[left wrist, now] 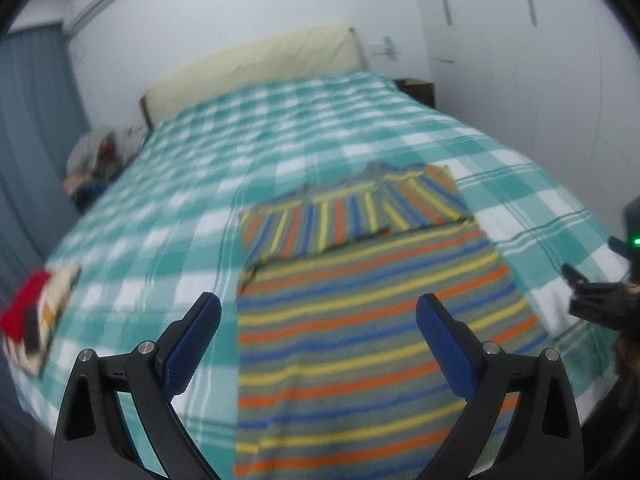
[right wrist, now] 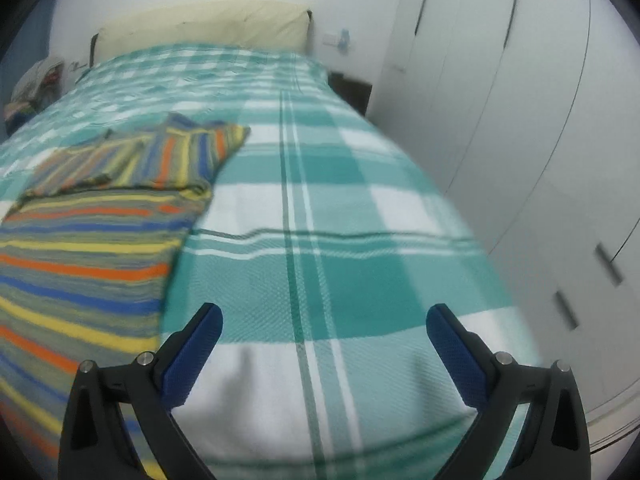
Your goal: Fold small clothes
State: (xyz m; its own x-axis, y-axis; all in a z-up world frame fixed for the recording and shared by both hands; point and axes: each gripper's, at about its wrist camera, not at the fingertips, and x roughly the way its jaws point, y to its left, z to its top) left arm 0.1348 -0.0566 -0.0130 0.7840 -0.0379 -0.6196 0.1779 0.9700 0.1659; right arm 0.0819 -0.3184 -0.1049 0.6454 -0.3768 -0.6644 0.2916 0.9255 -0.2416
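A striped garment (left wrist: 360, 300) in grey, orange, yellow and blue lies flat on the bed, its sleeves folded in across its far end (left wrist: 352, 212). My left gripper (left wrist: 318, 314) is open and empty, hovering above the garment's near part. The garment also shows at the left of the right wrist view (right wrist: 88, 240). My right gripper (right wrist: 324, 326) is open and empty above the bare bedspread, to the right of the garment's right edge. The right gripper also shows at the right edge of the left wrist view (left wrist: 592, 300).
The bed carries a teal and white checked bedspread (right wrist: 340, 272) with a cream headboard (left wrist: 256, 64) at the far end. A folded red and beige pile (left wrist: 36, 316) lies at the bed's left edge. White wardrobe doors (right wrist: 520, 120) stand close on the right. A clothes heap (left wrist: 92, 160) sits far left.
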